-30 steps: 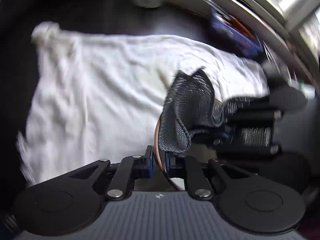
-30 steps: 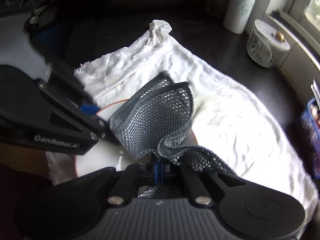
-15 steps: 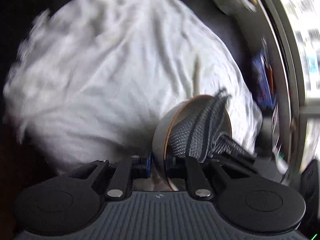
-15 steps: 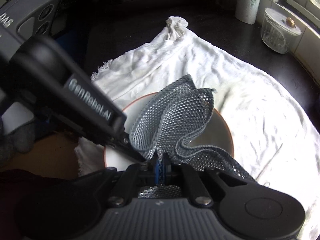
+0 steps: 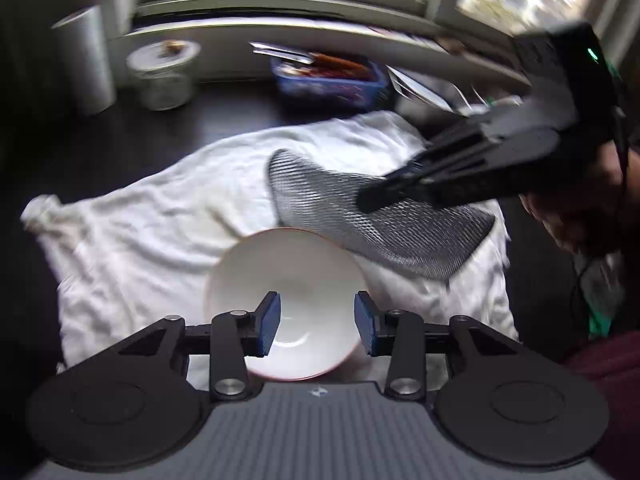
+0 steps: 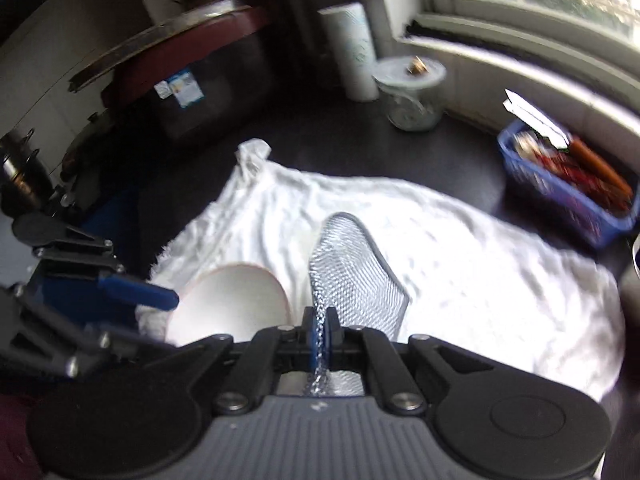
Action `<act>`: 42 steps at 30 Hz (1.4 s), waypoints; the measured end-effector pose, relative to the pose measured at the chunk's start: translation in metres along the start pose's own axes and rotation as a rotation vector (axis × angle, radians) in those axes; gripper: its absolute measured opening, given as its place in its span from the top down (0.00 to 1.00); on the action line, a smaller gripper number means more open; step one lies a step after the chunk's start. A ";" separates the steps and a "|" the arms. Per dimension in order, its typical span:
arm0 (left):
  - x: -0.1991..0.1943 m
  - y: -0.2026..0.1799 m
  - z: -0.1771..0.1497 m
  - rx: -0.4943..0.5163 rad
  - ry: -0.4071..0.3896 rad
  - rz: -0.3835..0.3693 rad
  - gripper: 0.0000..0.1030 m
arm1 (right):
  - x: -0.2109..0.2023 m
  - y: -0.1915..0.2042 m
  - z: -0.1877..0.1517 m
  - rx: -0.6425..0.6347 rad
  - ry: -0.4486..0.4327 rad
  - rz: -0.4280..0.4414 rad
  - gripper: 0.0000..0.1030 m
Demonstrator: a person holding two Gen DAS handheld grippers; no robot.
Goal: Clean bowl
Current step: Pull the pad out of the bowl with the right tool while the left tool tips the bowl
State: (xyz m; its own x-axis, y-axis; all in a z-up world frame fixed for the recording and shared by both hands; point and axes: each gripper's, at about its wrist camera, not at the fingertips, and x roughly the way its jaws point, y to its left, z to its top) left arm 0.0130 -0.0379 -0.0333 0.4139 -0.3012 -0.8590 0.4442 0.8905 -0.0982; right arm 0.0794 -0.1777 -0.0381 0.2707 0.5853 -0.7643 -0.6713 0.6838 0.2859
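- The left gripper (image 5: 316,322) has let go of the bowl (image 5: 286,280): a moment ago its fingers (image 5: 269,323) were pinched on the rim with the bowl tipped on edge, and now they are spreading apart with nothing pressed between them.
- The bowl now sits upright on the white towel (image 5: 152,224), mouth up, directly beyond and below the gap between the left fingers, its near rim just under them.
- The right gripper (image 6: 320,334) keeps its fingers clamped tight on the grey mesh cloth (image 6: 352,276); the cloth stands up ahead of those fingers and trails beneath them.
- The cloth has come out of the bowl. Half a second ago it was bunched inside; now it hangs clear, ahead of the right fingers, with the bowl off to their left and slightly lower.
- From the left wrist view the cloth floats beyond the far rim of the bowl, overlapping it in the picture; whether it touches is unclear.
- The bowl's inside looks plain white with no visible residue, though motion blur softens detail.
- My reading: release plus withdrawn cloth suggests the wiping pass is over and the cleaning is at or near its end.
- The towel covers the dark desk (image 6: 460,160); a blue basket (image 6: 568,196) and a glass jar (image 6: 412,96) lie well beyond both fingers.
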 end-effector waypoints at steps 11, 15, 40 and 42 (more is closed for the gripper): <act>0.044 -0.013 -0.005 0.025 0.083 -0.015 0.87 | 0.013 0.008 -0.032 -0.052 0.041 0.004 0.95; 0.046 0.021 0.002 -0.287 0.025 -0.087 0.88 | 0.020 0.005 -0.029 -0.044 0.016 0.003 0.95; 0.034 0.110 0.012 -0.303 0.081 0.018 0.71 | 0.022 -0.008 -0.045 0.112 -0.032 0.118 0.94; 0.043 0.120 0.003 -0.367 0.103 -0.025 0.71 | 0.025 -0.005 -0.047 0.099 -0.018 0.127 0.94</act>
State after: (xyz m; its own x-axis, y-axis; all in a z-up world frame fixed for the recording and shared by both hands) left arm 0.0867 0.0546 -0.0804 0.3164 -0.3053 -0.8982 0.1313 0.9518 -0.2772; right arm 0.0577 -0.1870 -0.0857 0.2010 0.6766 -0.7083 -0.6295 0.6433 0.4358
